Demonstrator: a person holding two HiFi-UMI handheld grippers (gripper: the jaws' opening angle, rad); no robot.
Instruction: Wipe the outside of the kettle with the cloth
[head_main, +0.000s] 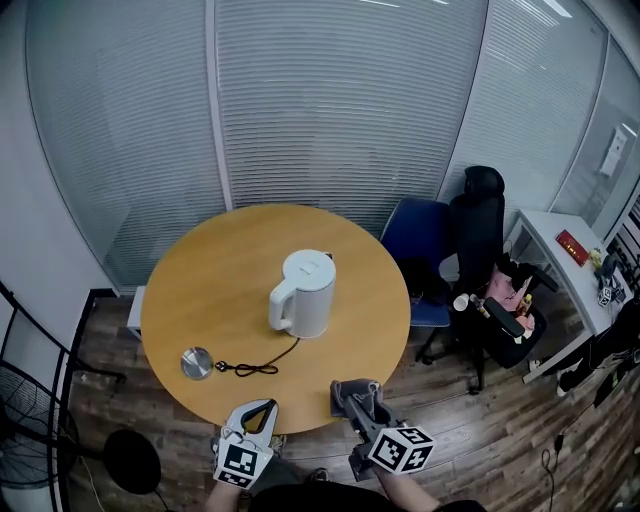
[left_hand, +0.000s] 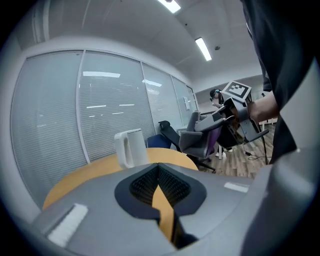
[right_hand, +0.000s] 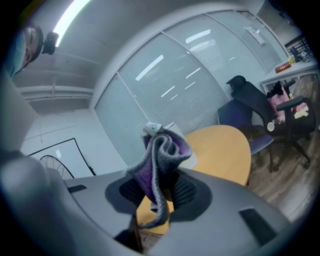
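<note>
A white kettle (head_main: 303, 292) stands upright near the middle of the round wooden table (head_main: 220, 270), handle toward the left; it also shows as the kettle (left_hand: 131, 147) in the left gripper view. My right gripper (head_main: 352, 397) hovers at the table's near edge, shut on a crumpled grey and purple cloth (right_hand: 161, 160). The cloth (head_main: 357, 394) bunches above its jaws. My left gripper (head_main: 256, 414) hangs just off the near edge, shut with nothing between its pads (left_hand: 159, 181).
A round metal kettle base (head_main: 197, 362) with a black cord (head_main: 255, 365) lies on the table's near left. A blue chair (head_main: 417, 250) and a black office chair (head_main: 487, 270) stand at the right, a white desk (head_main: 565, 260) beyond. A floor fan (head_main: 25, 430) is at the left.
</note>
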